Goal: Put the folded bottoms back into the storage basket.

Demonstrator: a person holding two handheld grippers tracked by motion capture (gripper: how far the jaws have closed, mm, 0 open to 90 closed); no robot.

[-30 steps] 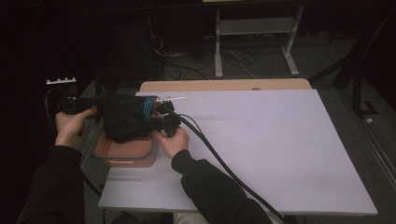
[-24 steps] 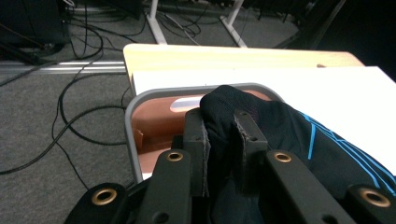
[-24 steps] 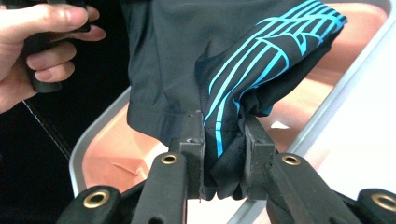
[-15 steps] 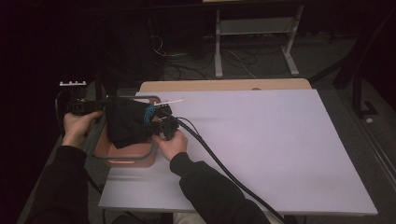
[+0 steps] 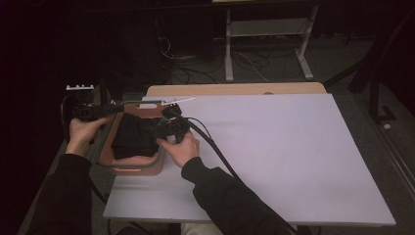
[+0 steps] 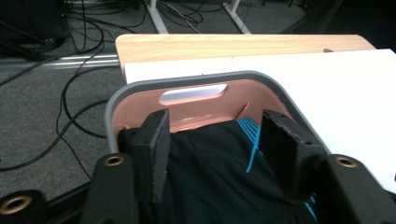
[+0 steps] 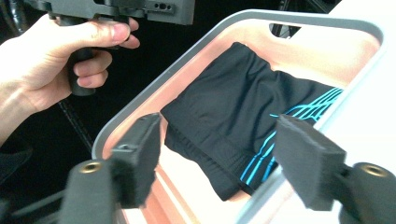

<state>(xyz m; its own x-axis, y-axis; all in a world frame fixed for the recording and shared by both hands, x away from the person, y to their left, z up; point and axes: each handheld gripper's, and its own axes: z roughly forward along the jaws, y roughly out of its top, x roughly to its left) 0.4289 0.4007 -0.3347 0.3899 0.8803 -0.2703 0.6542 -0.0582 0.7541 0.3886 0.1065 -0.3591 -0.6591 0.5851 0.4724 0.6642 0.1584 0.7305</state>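
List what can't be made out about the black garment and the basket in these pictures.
- Black garment: its type is unreadable while folded; left gripper view, the left hand-held gripper covers its near part.
- Basket floor: hidden under the garment, all views.
- Right hand-held gripper: high view too dark to show its jaws.

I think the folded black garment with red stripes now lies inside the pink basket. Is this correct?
Not quite. The stripes are blue, not red; the right gripper view shows it. The folded black garment does lie inside the pink basket.
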